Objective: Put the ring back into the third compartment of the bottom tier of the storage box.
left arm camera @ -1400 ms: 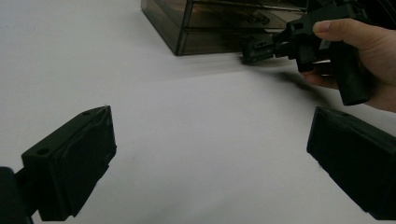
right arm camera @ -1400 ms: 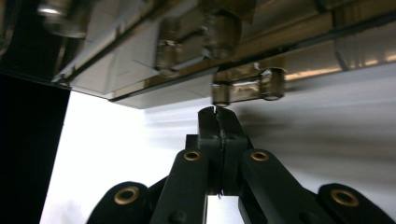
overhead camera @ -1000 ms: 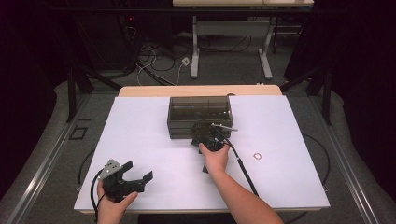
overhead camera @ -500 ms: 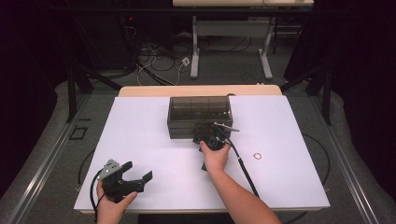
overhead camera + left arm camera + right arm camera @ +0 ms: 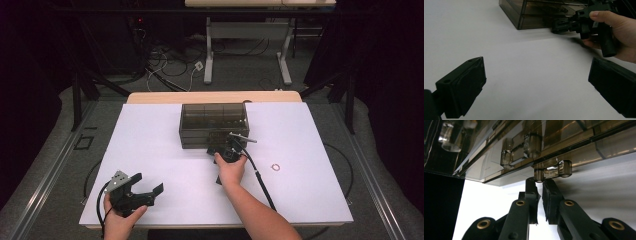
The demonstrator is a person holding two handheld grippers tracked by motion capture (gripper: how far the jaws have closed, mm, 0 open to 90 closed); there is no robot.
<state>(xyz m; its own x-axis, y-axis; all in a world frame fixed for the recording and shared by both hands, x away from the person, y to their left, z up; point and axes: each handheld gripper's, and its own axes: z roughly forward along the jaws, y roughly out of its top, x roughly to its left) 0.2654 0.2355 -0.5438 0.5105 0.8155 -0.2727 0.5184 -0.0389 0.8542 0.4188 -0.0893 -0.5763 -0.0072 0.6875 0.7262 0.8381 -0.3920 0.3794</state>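
Smoky plastic drawer box is sitting mid-bench toward the far edge, and I am closing my right gripper on its lower drawer's handle tab for pulling, while my left gripper is waiting wide open near the front-left corner.

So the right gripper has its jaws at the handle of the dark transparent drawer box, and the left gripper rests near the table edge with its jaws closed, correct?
Not quite: the left gripper has its jaws wide apart with nothing between them, as the left gripper view shows. The rest holds: the right gripper has its jaws, which have just been closing, at the small handle of the dark transparent drawer box.
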